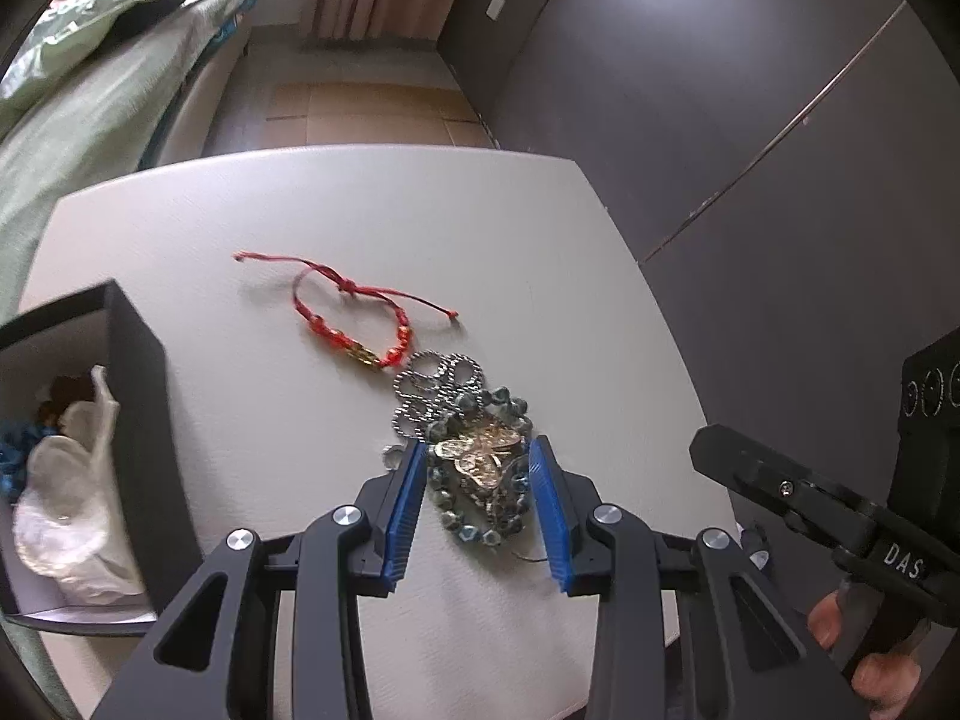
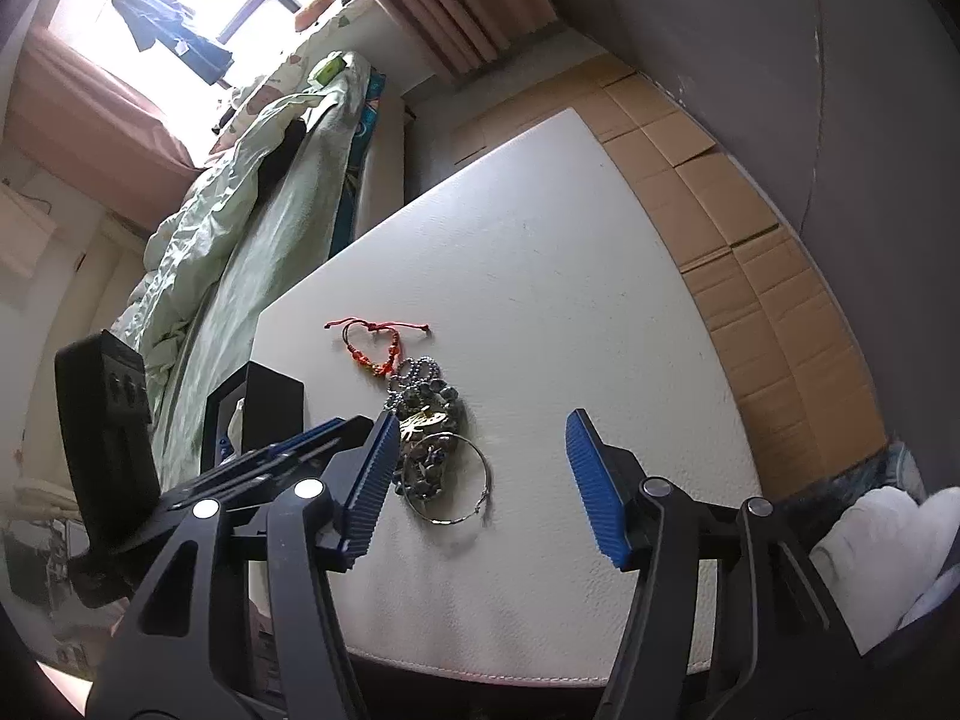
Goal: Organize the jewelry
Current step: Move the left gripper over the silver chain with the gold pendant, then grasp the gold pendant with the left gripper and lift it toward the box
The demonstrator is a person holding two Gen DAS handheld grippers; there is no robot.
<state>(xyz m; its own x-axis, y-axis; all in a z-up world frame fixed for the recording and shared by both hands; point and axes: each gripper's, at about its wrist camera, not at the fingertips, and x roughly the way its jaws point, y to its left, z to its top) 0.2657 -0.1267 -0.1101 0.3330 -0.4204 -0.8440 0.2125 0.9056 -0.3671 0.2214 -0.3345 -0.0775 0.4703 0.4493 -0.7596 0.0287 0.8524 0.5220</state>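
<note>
Bedroom setup: a white surface (image 2: 540,276) is sitting next to a bed (image 2: 240,228) with a rumpled pale green blanket, with pink curtains (image 2: 444,6) hanging by the window and flattened cardboard (image 2: 768,276) lying on the floor along a dark wall.

On the surface the jewelry is lying in a loose heap. A red cord bracelet (image 1: 354,324) with beads is resting at the far end, its beaded part just touching a coiled silver ball chain (image 1: 435,387). That chain is running into a dark beaded bracelet (image 1: 480,480) with a gold butterfly piece (image 1: 480,456) lying on top. From the right wrist view, a thin silver hoop (image 2: 449,483) is overlapping the near end of the heap.

A black box (image 1: 141,420) is standing open near the surface's left edge, with crumpled white tissue (image 1: 66,498) inside.

The left gripper (image 1: 478,504) is hovering low with its jaws apart, one on each side of the beaded bracelet. The right gripper (image 2: 477,483) is hanging back with its jaws spread wide, lined up with the hoop and gripping nothing.
</note>
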